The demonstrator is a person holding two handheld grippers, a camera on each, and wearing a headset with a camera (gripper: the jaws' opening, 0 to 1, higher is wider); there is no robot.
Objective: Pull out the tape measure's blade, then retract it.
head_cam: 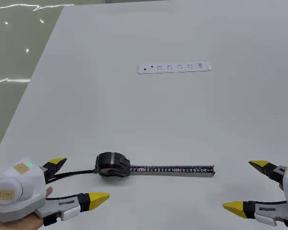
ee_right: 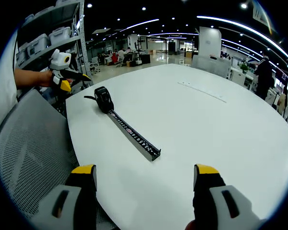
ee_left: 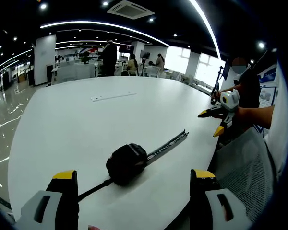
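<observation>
Tape measure point(head_cam: 113, 164) lies on the table point(head_cam: 158, 110) just ahead of my left gripper point(head_cam: 84, 177) and right gripper point(head_cam: 238, 184), both with jaws wide and empty, its blade point(head_cam: 173, 169) out flat to its right, so I judge only retracting remains; a power strip point(head_cam: 175, 67) lies well beyond it.

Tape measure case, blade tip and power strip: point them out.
tape measure case point(head_cam: 113, 164), head view, housing top
blade tip point(head_cam: 211, 169), head view, hooked end
power strip point(head_cam: 174, 67), head view, middle socket
</observation>
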